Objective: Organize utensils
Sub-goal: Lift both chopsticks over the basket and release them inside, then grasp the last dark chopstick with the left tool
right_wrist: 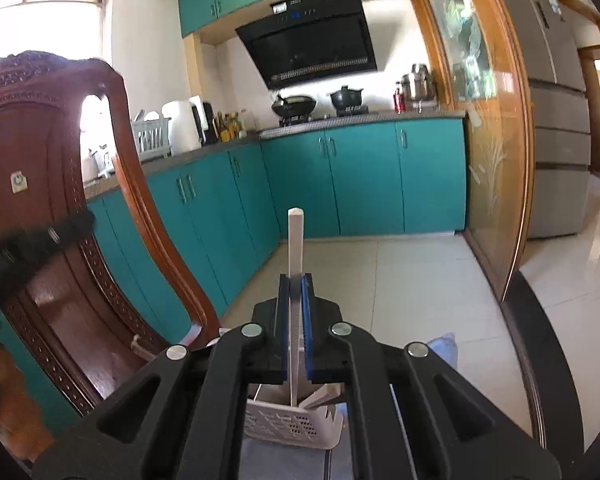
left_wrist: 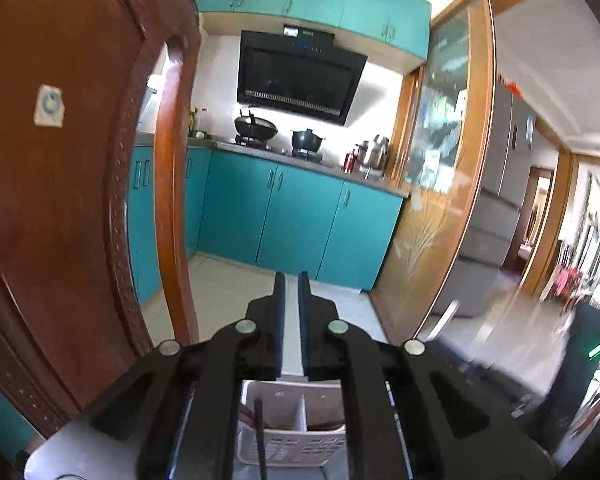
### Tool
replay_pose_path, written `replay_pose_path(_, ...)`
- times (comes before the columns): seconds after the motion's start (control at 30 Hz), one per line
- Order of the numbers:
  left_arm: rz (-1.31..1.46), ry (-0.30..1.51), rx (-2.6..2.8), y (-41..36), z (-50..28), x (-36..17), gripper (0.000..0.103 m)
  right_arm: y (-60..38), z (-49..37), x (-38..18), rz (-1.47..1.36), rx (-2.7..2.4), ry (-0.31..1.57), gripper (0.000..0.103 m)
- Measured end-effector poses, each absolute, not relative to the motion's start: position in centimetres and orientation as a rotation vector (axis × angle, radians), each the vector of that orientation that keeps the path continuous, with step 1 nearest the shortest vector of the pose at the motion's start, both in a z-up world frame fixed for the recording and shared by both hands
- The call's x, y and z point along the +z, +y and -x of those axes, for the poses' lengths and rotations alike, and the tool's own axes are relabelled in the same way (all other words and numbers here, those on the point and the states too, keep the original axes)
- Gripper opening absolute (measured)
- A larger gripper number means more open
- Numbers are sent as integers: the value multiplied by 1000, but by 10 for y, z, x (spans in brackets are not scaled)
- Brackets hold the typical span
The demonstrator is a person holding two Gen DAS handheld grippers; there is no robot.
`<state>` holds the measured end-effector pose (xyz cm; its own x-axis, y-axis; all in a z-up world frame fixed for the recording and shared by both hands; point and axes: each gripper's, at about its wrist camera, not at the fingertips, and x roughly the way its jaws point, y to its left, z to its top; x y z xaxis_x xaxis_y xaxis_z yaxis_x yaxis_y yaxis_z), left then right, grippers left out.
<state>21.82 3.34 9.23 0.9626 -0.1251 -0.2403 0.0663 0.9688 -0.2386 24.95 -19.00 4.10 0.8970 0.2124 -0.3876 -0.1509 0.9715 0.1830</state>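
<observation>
My right gripper is shut on a white stick-shaped utensil that stands upright between the jaws, its tip above the fingers and its lower end over a white perforated utensil basket. My left gripper has its jaws close together with a narrow gap and nothing visible between them. Below it stands the white utensil basket, with a divider and dark chopsticks in the left compartment.
A carved brown wooden chair back rises at the left, also in the right wrist view. Teal kitchen cabinets, a stove with pots, a wooden sliding door and a fridge lie ahead.
</observation>
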Motion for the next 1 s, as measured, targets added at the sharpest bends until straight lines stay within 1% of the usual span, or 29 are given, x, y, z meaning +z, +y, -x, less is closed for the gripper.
replay_pose_path(0.03,236,255,-102,35,-217,95,7,-189,-250,39,-145,188,424,7)
replay_pose_path(0.07,236,254,-105,36,-214,95,7,-188,-250,37,-131,183,428,10)
replay_pose_path(0.1,227,255,-110,36,-213,96,7,-186,-249,37,-121,183,425,20)
replay_pose_path(0.13,219,260,-110,36,-210,94,7,-185,-248,37,-109,180,421,27)
replay_pose_path(0.17,202,276,-106,35,-210,92,7,-184,-246,38,-101,178,417,41)
replay_pose_path(0.2,190,295,-105,34,-211,89,7,-184,-243,39,-100,178,408,45)
replay_pose_path(0.27,171,338,-111,31,-217,80,7,-185,-237,42,-105,188,385,47)
replay_pose_path(0.4,152,411,-98,28,-224,61,7,-189,-209,60,-115,202,307,47)
replay_pose_path(0.47,142,421,-90,32,-221,57,7,-181,-192,70,-73,256,307,47)
replay_pose_path(0.5,132,419,-66,35,-219,55,9,-176,-187,70,-50,270,319,47)
replay_pose_path(0.57,122,428,-29,42,-215,52,13,-166,-178,63,-4,277,355,46)
replay_pose_path(0.67,132,541,-30,49,-213,28,14,-166,-175,39,17,233,402,46)
replay_pose_path(0.77,98,667,-50,42,-207,-19,15,-188,-176,-1,-22,180,463,46)
replay_pose_path(0.87,50,863,-57,28,-211,-88,15,-205,-189,-36,-76,152,611,46)
replay_pose_path(1.0,-18,989,-50,10,-222,-142,15,-214,-206,-59,-124,122,721,46)
